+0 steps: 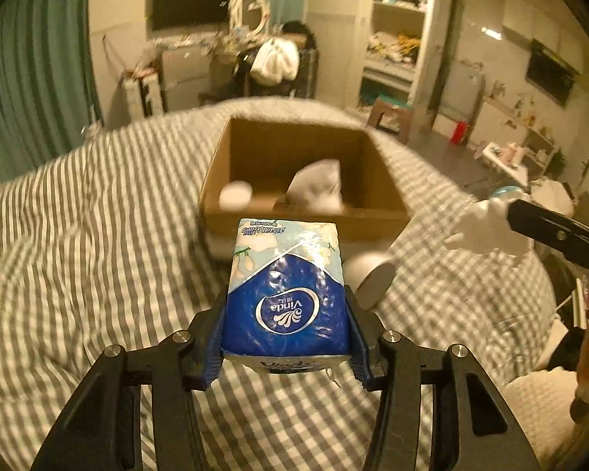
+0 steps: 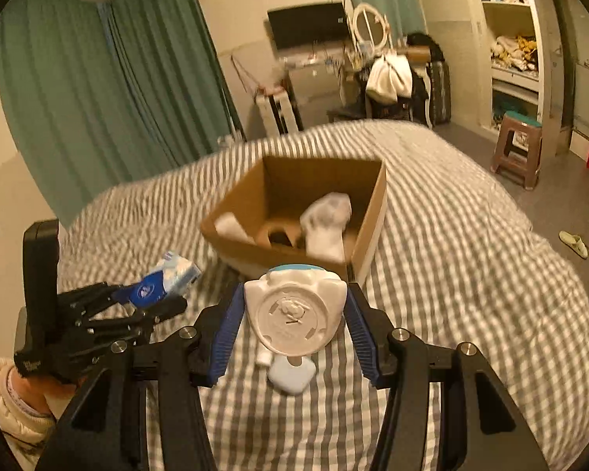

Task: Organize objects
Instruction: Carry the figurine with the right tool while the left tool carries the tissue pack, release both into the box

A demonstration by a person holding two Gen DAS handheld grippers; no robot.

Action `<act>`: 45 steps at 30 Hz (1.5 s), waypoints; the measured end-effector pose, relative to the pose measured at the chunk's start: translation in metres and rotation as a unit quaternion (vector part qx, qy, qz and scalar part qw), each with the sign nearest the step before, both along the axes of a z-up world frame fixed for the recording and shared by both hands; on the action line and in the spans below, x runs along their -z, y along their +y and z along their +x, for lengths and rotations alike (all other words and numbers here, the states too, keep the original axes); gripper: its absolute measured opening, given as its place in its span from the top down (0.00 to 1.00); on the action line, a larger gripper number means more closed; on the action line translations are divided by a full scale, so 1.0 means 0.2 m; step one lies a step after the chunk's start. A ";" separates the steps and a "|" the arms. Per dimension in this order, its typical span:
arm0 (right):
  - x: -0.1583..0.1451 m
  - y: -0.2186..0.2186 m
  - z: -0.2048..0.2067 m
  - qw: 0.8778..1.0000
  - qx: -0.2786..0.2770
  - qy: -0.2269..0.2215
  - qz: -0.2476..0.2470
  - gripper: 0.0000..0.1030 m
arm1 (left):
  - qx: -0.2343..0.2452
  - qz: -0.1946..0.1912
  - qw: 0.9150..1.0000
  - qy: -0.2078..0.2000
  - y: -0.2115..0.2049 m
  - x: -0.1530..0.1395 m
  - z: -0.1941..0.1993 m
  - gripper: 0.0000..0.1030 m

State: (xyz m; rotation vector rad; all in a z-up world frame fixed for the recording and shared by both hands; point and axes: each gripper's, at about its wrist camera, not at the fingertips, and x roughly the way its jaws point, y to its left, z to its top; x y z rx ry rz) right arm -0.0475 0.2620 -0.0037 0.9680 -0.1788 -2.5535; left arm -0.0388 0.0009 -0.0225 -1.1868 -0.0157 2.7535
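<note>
Left hand-held gripper (image 1: 286, 347): clenched on Vinda tissue pack (image 1: 284, 294), blue pads pressing both long sides, pack held above striped duvet (image 1: 98, 204), short of cardboard box (image 1: 306, 219).

Right hand-held gripper (image 2: 293, 337): clenched on white plastic container w/ teal top (image 2: 294, 314), base facing the wrist cam, also above the duvet, near side of the box.

Risks, judged:
- Tissue pack soft; pads grip near one end only. Fast swing could let it sag or slip out before the box.
- Container base rounded and smooth; could rotate in the pads, drop onto bed short of the box rim.
- Both hand-held grippers heading to same opening; collision likely if released together. Stagger.
- Box sits on soft bedding; a knock on the wall could tip or shift it.

Box contents: white sock-like cloth item (image 1: 318, 188), white round item (image 1: 235, 195), brown cardboard piece, exact type unclear. Room left for both loads.

Still loose on duvet: white cylinder (image 1: 371, 276), pale blue case (image 2: 291, 376), small white item beside it.
</note>
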 end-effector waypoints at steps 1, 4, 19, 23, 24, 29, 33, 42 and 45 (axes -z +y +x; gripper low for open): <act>-0.04 0.00 0.00 1.000 -0.001 0.007 -0.003 0.50 | 0.005 -0.001 1.000 0.010 0.00 -0.06 0.00 0.49; -0.13 -0.02 -0.02 1.000 -0.002 0.027 0.000 0.50 | 0.009 -0.007 0.999 0.030 0.02 -0.16 -0.02 0.49; -0.17 -0.25 -0.60 1.000 0.017 0.008 0.019 0.50 | 0.023 -0.040 0.993 0.106 0.06 -0.19 -0.53 0.49; -0.04 -0.28 -0.78 0.999 0.028 -0.025 0.027 0.50 | 0.011 -0.034 0.996 0.084 0.06 -0.07 -0.65 0.49; 0.00 -0.28 -0.81 0.999 0.029 -0.037 0.022 0.50 | 0.004 -0.032 0.997 0.073 0.06 -0.03 -0.67 0.49; 0.10 -0.25 -0.89 0.998 0.031 -0.045 0.025 0.50 | -0.007 -0.022 0.999 0.044 0.02 0.11 -0.73 0.49; 0.15 -0.20 -0.90 0.998 0.035 -0.049 0.004 0.45 | -0.015 0.005 1.000 0.014 -0.02 0.18 -0.76 0.44; 0.06 -0.09 -0.61 0.999 0.033 -0.006 0.013 0.18 | -0.032 -0.011 0.998 0.047 -0.03 0.02 -0.57 0.10; 0.06 -0.05 -0.49 0.999 0.034 -0.017 0.039 0.18 | -0.046 -0.023 0.998 0.046 -0.04 -0.03 -0.47 0.09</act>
